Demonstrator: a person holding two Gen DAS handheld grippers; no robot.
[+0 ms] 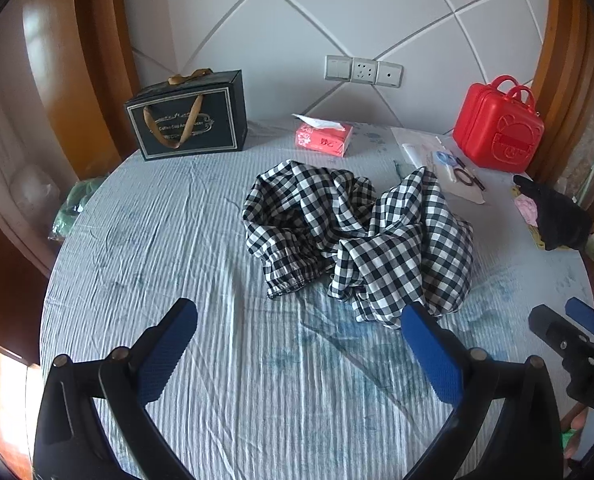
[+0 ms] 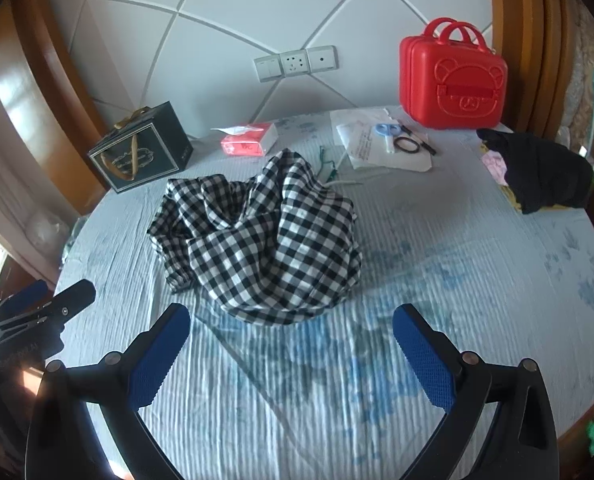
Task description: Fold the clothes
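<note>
Checked garment [image 1: 357, 240] crumpled on bed [image 1: 177, 240]; left claw [image 1: 297, 344], right claw [image 2: 291, 344] released (both empty).

The crumpled black-and-white checked cotton garment [image 2: 257, 236] lies bunched, so its inner folds and true outline stay hidden, and its type cannot be told. The gold lettering on the dark blue ribbon-handled gift box [image 1: 187, 120] is too small to read, as is the handwriting on the red tissue pack [image 1: 324, 140]. The black cloth bundle [image 2: 545, 174] covers part of pink and yellow items beneath.
</note>
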